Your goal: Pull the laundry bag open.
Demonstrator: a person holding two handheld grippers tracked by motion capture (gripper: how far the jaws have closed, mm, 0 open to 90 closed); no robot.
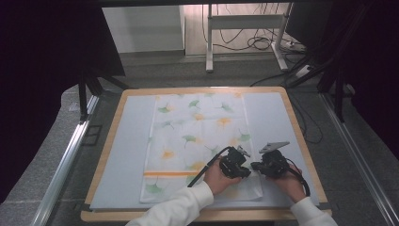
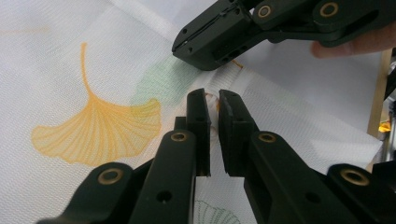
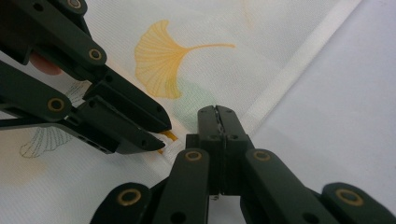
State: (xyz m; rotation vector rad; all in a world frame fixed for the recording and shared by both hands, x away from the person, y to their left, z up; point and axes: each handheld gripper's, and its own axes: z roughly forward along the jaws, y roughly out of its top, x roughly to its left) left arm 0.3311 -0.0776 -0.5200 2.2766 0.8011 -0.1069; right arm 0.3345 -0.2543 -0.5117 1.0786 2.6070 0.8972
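Right gripper view: right gripper (image 3: pixel 216 112) jaws pressed together, tips on the white fabric cloth with orange and green ginkgo-leaf print (image 3: pixel 187 56), just beside its hemmed edge; cannot tell if a fold is pinched. Left gripper (image 2: pixel 214 105) in its own view has jaws nearly closed with a narrow gap, a small pucker of cloth between the tips. Both grippers meet near the cloth's near right corner in the high view. Cloth lies flat on a pale blue mat (image 1: pixel 127 155) covering the wooden table (image 1: pixel 301 136). White sleeves (image 1: pixel 179 207) below.
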